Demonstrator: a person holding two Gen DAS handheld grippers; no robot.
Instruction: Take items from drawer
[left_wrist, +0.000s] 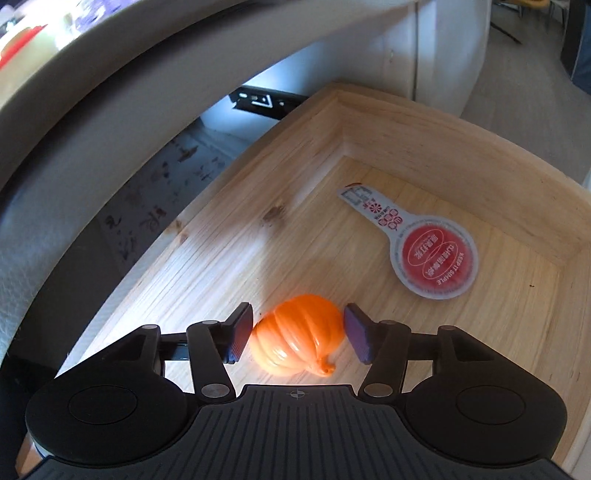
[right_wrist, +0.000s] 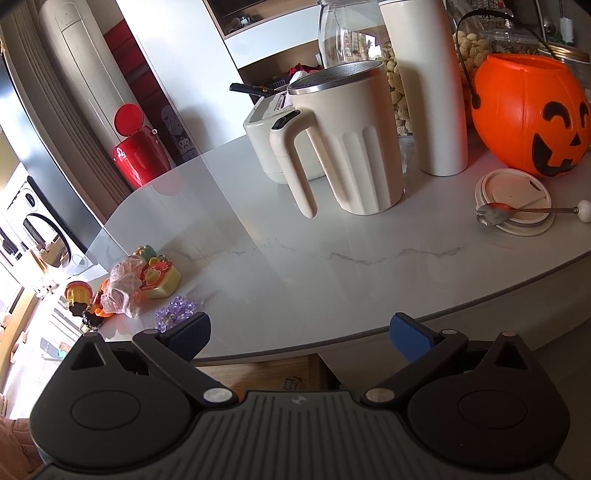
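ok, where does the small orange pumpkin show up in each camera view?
Left wrist: small orange pumpkin low centre, on the wooden drawer floor, between the left gripper jaws.
Right wrist: not in view.
Shared landmark: the drawer, a sliver of wood under the counter edge.

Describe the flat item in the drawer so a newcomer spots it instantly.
Look in the open wooden drawer. Beyond the small orange pumpkin, nearer the far corner, lies a sealed single-serve cup: round red centre, grey rim, long printed tab.
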